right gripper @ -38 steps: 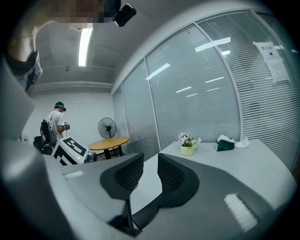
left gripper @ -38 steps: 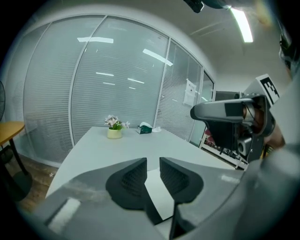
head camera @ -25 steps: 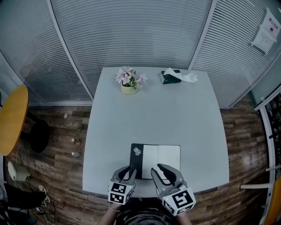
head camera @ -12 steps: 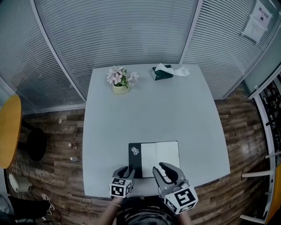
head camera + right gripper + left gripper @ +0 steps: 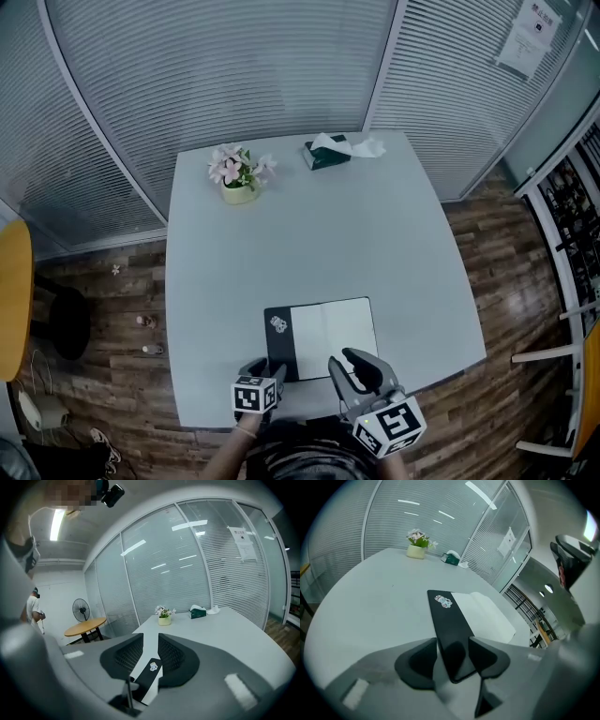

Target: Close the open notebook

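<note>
The notebook (image 5: pixel 328 330) lies open and flat near the table's front edge, white pages on the right, black cover (image 5: pixel 278 339) with a small sticker on the left. My left gripper (image 5: pixel 265 368) points down at the cover's near end. In the left gripper view the black cover (image 5: pixel 449 625) runs between the jaws of the left gripper (image 5: pixel 452 651), which are opening, and the pads do not press on it. My right gripper (image 5: pixel 355 362) hovers over the near edge of the white pages, open and empty. Through the gap of the right gripper (image 5: pixel 150 651) I see the notebook (image 5: pixel 149 670).
A pot of pink flowers (image 5: pixel 238 175) and a green tissue box (image 5: pixel 328 151) stand at the far side of the grey table (image 5: pixel 394 244). Slatted glass walls lie beyond. A round wooden table (image 5: pixel 86 626), a fan (image 5: pixel 80 609) and a person (image 5: pixel 33 609) are off to the left.
My left gripper has sunk toward the cover's near end and its jaws stand wider. The right gripper has hardly moved. The notebook still lies open.
</note>
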